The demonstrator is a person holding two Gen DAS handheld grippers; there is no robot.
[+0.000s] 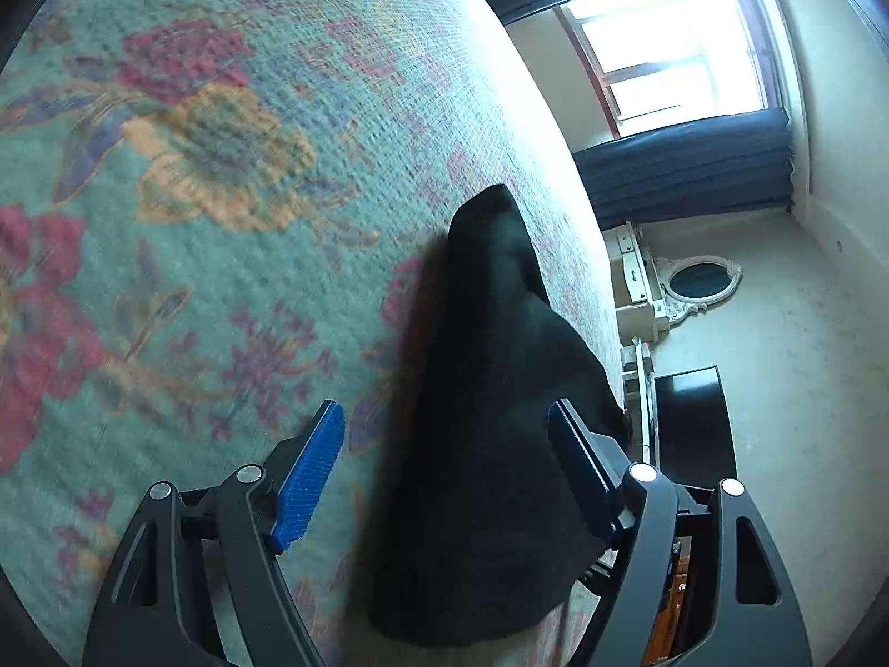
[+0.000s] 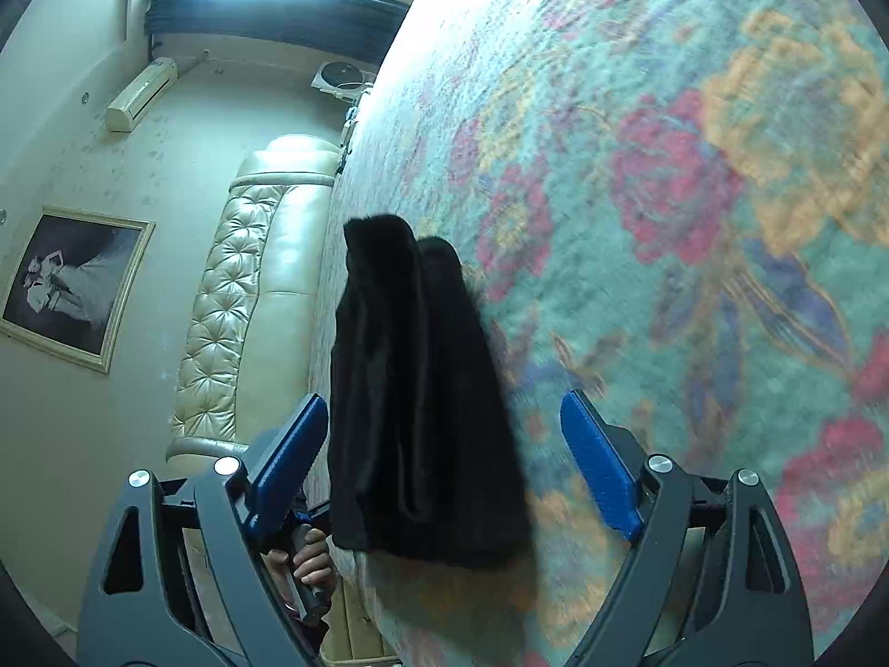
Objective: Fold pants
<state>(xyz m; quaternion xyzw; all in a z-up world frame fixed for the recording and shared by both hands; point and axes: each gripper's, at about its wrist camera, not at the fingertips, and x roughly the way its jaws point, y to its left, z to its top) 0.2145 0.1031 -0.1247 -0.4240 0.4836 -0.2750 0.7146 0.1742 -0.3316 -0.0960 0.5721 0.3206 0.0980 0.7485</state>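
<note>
Here, one folded pair of black pants [image 1: 494, 422] lies on the floral bedspread [image 1: 222, 167]; both the left gripper [image 1: 447, 472] and right gripper [image 2: 444, 472] stand apart, gripping nothing.

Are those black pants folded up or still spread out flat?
Folded. The black pants lie as a narrow bundle on the flowered bedspread, with stacked layers showing along their length.

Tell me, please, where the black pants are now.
The black pants lie folded on the floral bed cover, near its edge by the tufted headboard; in both wrist views they lie just ahead of the open fingers, untouched.
</note>
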